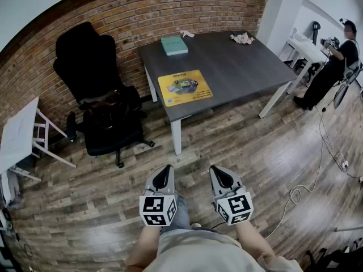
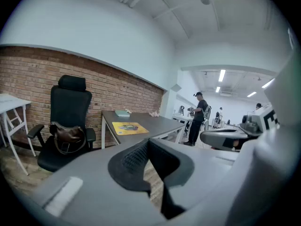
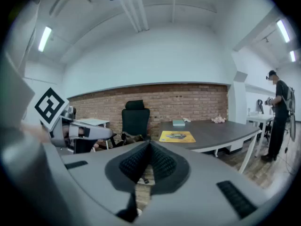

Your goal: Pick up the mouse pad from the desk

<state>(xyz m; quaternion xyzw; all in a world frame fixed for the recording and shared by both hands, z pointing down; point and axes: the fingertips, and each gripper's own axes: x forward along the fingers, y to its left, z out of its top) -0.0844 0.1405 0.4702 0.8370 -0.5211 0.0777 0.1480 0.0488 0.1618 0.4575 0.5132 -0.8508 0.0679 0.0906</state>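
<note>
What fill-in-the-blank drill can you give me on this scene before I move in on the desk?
1. The mouse pad on the desk is ____ in colour.
2. The left gripper and the right gripper hang over the wooden floor, both with jaws ____.
3. The brown bag rests on the black office ____.
Missing words: yellow; shut; chair.

Can't read the print on the mouse pad (image 1: 184, 88) near the desk's (image 1: 238, 67) front left corner: too small. Can't identify the pale crumpled lump (image 1: 243, 38) at the far right corner, nor the white scrap (image 1: 186, 34) on the far edge. Only get part of the white side table (image 1: 17, 135), cut by the left edge. Can't tell what the person (image 1: 332, 67) at right holds.
</note>
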